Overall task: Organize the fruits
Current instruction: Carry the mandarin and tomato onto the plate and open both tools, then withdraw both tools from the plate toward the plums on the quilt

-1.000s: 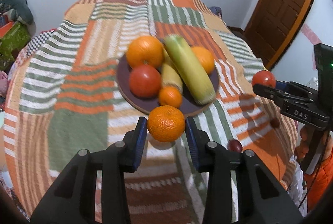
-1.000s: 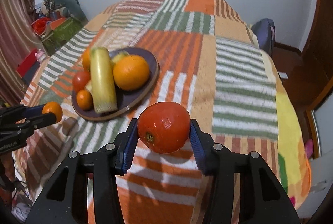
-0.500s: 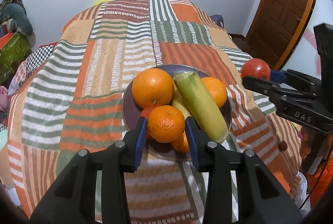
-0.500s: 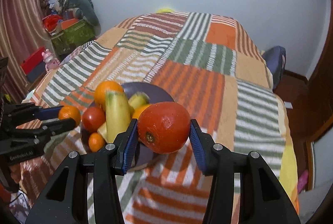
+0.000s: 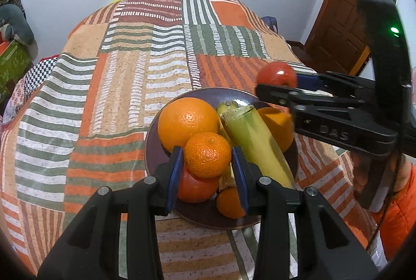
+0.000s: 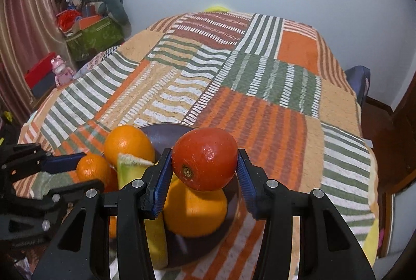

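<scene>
Covering the whole surface, one patchwork blanket (image 5: 124, 87) in orange, green and white stripes; one dark round plate (image 5: 153, 147) sits on it. Two black grippers with blue pads are in view. Left gripper (image 5: 208, 163) is clamped on one mandarin (image 5: 207, 154), held above the plate's near half. Right gripper (image 6: 205, 173) is clamped on one red tomato (image 6: 205, 159), held over the plate; in the left view it sits above the plate's far right rim.

On the plate, counted: two large oranges, orange one (image 5: 188, 118) at the left and orange two (image 5: 277, 127) at the right behind the corn; one green-yellow corn cob (image 5: 256, 142) lying diagonally across the middle; one banana (image 5: 227, 106), only its tip and a bit of its lower end visible; one second tomato (image 5: 196, 186) under the held mandarin; one small mandarin (image 5: 230, 203) at the near edge, partly hidden by the left gripper's pad.

One orange sleeve (image 5: 397, 204) at the right edge.
</scene>
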